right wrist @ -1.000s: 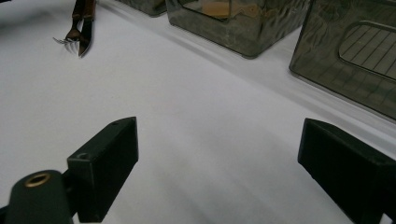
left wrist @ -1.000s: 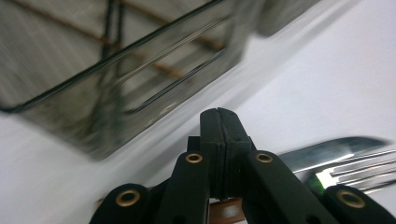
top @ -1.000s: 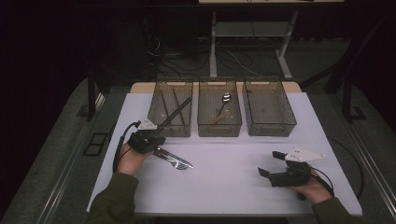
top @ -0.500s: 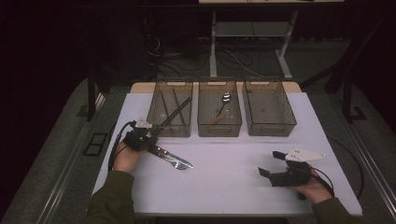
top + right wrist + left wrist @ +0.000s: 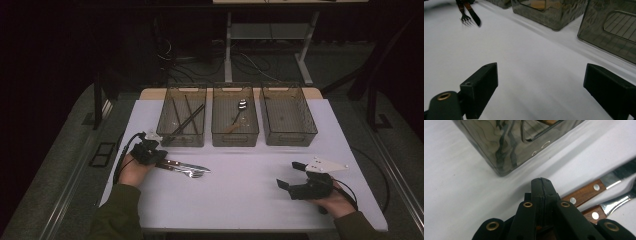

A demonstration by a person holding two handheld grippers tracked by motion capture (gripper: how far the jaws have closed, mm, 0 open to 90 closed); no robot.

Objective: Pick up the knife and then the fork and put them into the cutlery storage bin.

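The left gripper, jaws pressed together and holding nothing, should open wide beside the knife; the right gripper waits, jaws spread.

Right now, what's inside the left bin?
The left bin holds dark chopsticks lying crossed on its floor. How many there are cannot be told; the smoked front wall blurs their lower ends.

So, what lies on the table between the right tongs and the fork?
Nothing: in the right gripper view, bare white table stretches from the open right tongs to the fork beside the knife.
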